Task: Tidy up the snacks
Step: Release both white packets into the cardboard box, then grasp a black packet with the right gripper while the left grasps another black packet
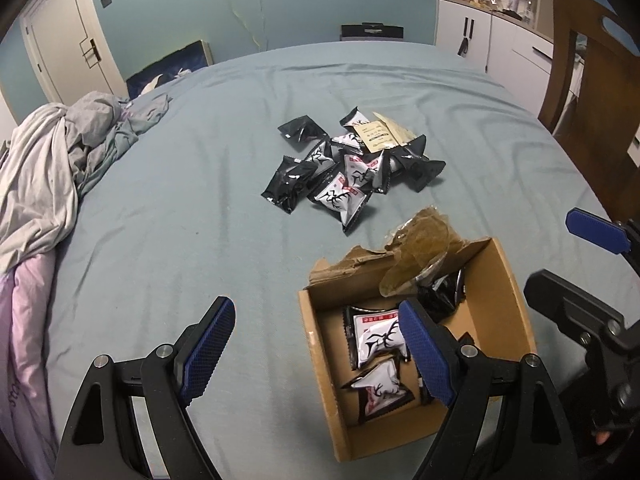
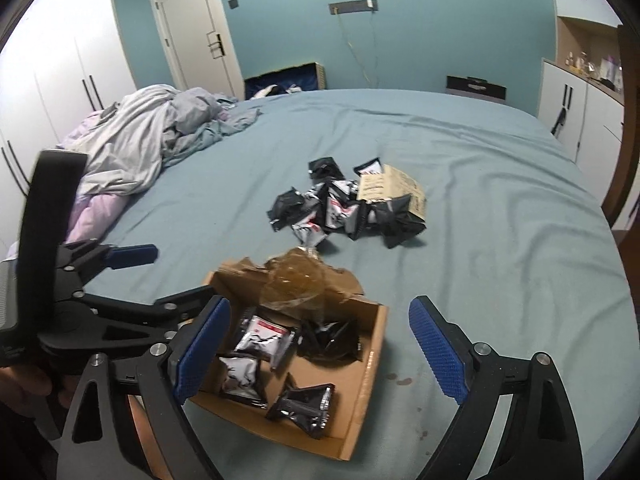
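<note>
snack packets: a loose pile [image 1: 352, 164] of small pillow-shaped sachets on the blue-grey bedsheet [image 1: 180, 200], some plain glossy black, some white-faced with a black antler drawing and a red strip.
tan packets: a couple of flat beige sachets [image 1: 378, 134] lie at the far edge of the pile, half on top of the dark ones.
writing: the red strips and the beige faces carry small print, too small and blurred for me to read (no brand i can make out).
cardboard box: an open brown box [image 1: 316, 344] with a torn far flap and a crumpled piece of brownish clear tape [image 1: 416, 248] over that flap; it sits on the sheet nearer to me than the pile.
in the box: two antler-print packets [image 1: 378, 338] beside the box's left wall, black packets [image 2: 332, 340] toward its far right corner, one more black packet [image 2: 304, 404] by its near wall.
my left tongs: my left gripper [image 1: 320, 352] is spread wide and holds nothing; its right finger hangs over the box, its left finger over bare sheet to the left of the box.
my right tongs: my right gripper [image 2: 320, 352] is also spread wide and empty, straddling the box's right wall.
pile versus box: beyond the box's torn flap, apart from both tongs.
bedding: a rumpled grey and lilac quilt [image 2: 136, 136] lies far left of the box.
</note>
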`<state>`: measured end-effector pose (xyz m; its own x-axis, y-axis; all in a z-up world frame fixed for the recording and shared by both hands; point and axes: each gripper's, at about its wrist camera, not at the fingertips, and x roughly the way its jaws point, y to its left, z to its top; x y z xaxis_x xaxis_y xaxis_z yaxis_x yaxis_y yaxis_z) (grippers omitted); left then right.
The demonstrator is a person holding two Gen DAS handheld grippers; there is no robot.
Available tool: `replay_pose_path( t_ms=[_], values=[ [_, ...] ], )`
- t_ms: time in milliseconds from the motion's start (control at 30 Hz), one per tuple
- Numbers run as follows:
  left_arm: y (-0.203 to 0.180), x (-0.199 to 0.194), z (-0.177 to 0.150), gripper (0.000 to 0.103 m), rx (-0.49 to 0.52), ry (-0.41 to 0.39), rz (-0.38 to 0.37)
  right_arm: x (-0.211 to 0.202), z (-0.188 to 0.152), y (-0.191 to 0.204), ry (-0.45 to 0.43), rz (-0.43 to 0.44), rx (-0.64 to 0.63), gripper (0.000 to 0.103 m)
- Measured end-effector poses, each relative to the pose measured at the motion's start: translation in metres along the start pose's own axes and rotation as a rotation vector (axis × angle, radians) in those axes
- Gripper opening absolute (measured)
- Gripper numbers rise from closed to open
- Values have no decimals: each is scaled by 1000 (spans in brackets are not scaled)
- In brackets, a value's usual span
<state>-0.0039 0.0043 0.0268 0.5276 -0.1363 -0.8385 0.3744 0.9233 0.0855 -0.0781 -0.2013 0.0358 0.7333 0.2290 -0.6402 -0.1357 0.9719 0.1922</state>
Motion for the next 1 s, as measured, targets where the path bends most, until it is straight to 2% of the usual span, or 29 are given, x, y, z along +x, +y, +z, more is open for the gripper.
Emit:
replay_pose_path(
  t_ms=[233, 433, 600, 1000],
  values=[
    [0, 0, 0, 85, 1, 5, 2, -7, 2, 14, -69, -144, -60, 91],
    [-4, 1, 0, 85, 10, 6, 6, 1, 1, 7, 0, -85, 9, 91],
    [-6, 1, 1, 85, 24, -4, 7, -2, 8, 3, 0, -146, 19, 91],
    [-16, -5, 7, 85, 59, -51, 12, 16, 18, -8, 66, -145, 58, 91]
  ],
)
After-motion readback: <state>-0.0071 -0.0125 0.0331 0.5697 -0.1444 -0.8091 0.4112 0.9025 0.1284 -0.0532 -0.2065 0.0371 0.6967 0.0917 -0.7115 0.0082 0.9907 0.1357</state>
